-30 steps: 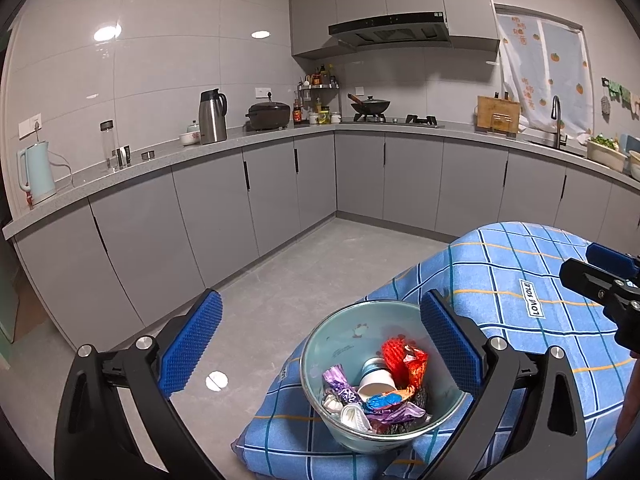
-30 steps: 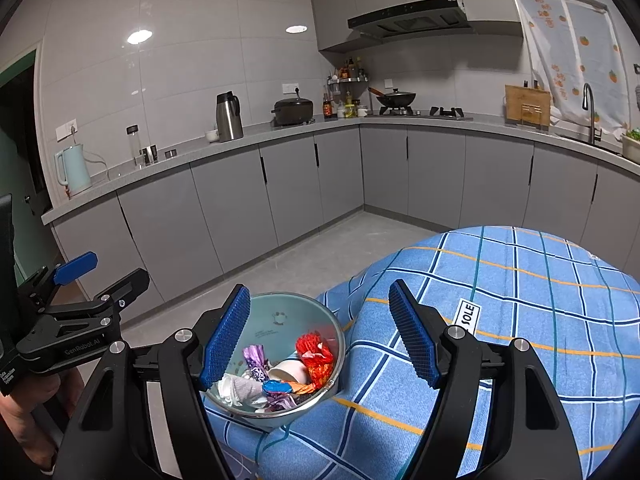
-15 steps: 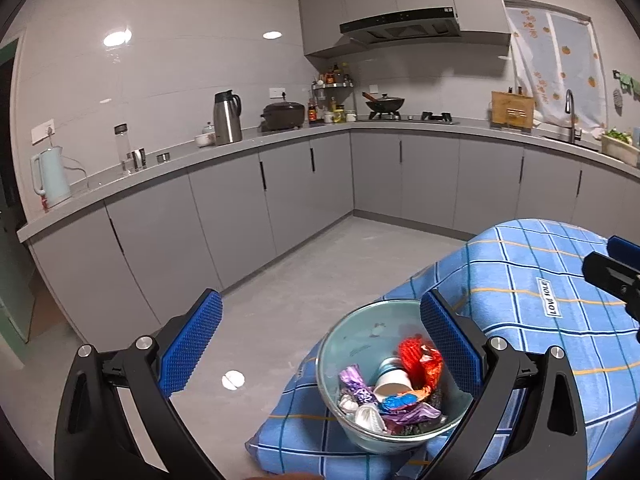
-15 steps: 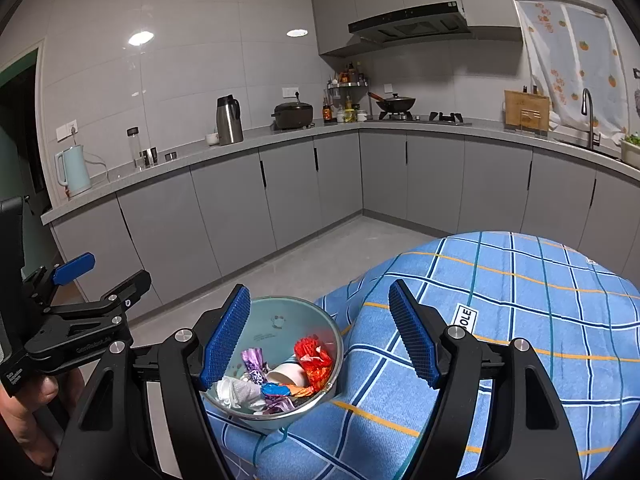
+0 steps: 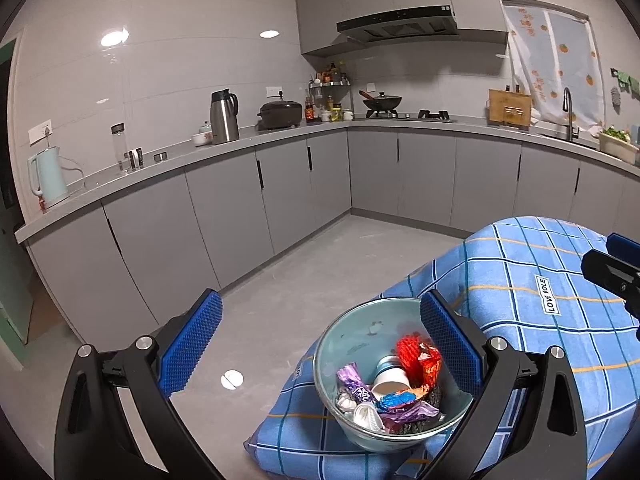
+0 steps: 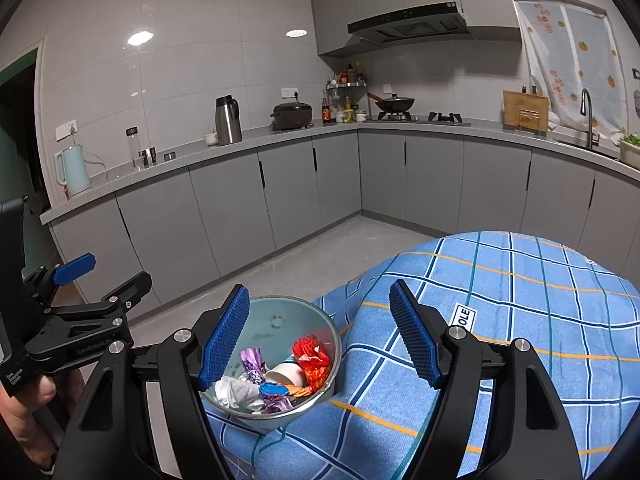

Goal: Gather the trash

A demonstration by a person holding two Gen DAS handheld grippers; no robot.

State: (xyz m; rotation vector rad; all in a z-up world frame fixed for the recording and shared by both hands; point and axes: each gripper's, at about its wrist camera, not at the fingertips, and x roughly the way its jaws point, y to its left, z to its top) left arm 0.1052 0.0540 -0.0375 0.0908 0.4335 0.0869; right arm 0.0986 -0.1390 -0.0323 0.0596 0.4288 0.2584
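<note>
Two views. Left wrist: left gripper [image 5: 320, 344] spread wide, empty, glass bowl [image 5: 344, 364] of wrappers [image 5: 418, 358] and paper cup [image 5: 390, 382] on the blue checked tablecloth [image 5: 520, 300] near its right finger. Right wrist: right gripper [image 6: 320, 338] likewise agape, holding nothing, bowl [image 6: 280, 316] behind its left finger. Best approached slowly, gripping the rim squarely, away from the table edge.

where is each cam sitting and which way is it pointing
Left wrist: on the left tongs, facing forward and slightly down at the bowl of wrappers on the blue checked cloth; the right tongs' tip shows at the right edge.
Right wrist: on the right tongs, facing the same way; the left tongs and a hand show at left.
Shared: bowl, cloth, grey cabinets, steel flask.
</note>
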